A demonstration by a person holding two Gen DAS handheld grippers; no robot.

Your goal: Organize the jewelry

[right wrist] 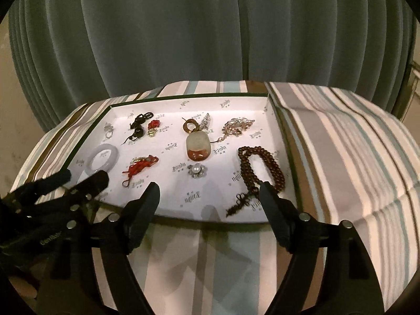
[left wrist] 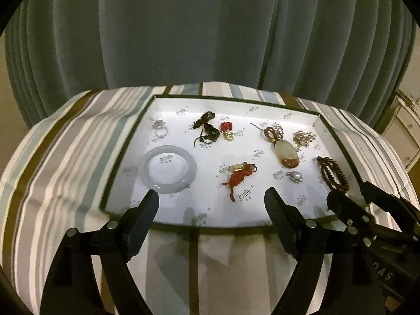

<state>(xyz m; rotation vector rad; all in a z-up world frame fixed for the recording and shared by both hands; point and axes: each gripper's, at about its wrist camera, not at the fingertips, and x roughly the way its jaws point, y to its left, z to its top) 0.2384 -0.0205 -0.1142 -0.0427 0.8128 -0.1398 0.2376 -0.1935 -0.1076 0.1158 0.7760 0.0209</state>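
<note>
The tray (left wrist: pixel 338 136) holds all the jewelry; my left gripper (left wrist: pixel 211 200) and right gripper (right wrist: pixel 210 193) hang wide and empty at its near edge. Next I'd straddle the beads (right wrist: pixel 262 165) squarely before closing, lifting gently

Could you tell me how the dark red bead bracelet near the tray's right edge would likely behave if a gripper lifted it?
The bead bracelet looks floppy: its strands of small beads lie in loose folded loops, so it would probably sag and dangle. Its tassel end would likely trail. The round beads may slip between pads, so pinching across several strands seems safer.
</note>
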